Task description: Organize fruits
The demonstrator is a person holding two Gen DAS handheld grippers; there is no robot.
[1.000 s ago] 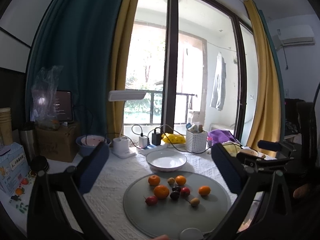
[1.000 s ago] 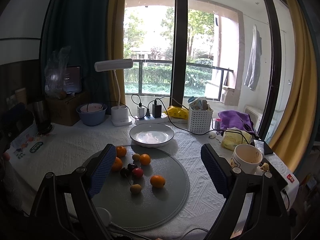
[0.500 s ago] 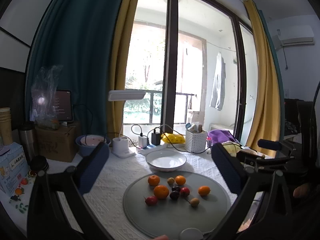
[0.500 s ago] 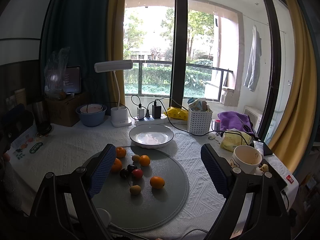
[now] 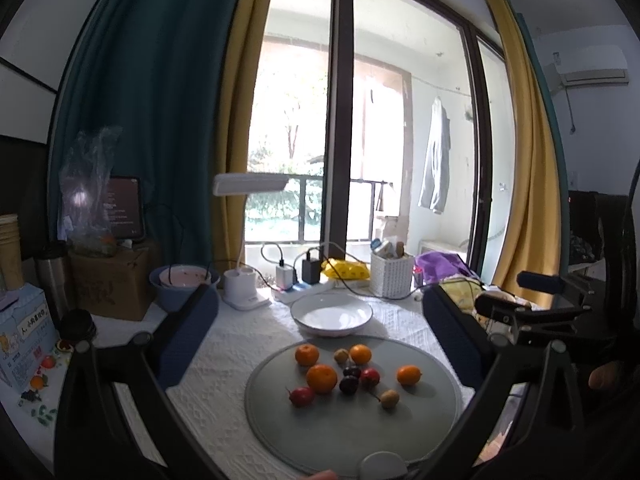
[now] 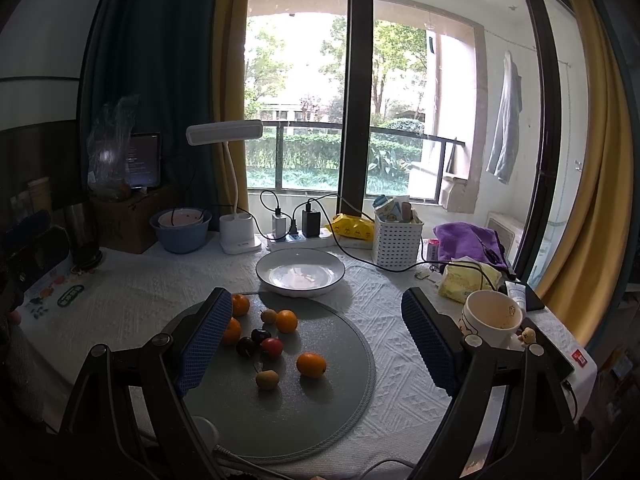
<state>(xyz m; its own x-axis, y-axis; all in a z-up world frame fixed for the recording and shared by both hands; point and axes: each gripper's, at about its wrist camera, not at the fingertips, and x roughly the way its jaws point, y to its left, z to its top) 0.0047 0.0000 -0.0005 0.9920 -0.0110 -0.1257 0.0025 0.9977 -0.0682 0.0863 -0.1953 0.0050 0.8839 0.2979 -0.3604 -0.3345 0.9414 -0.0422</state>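
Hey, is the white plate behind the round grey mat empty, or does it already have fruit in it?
Empty. The white plate shows only its bare glossy inside in both views; all the fruit, such as the orange, lies on the grey mat.

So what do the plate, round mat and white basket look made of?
Plate: probably glazed ceramic, glossy white with a thin dark rim. Mat: matte grey, likely silicone or plastic, faintly speckled. Basket: white plastic, going by its moulded weave pattern.
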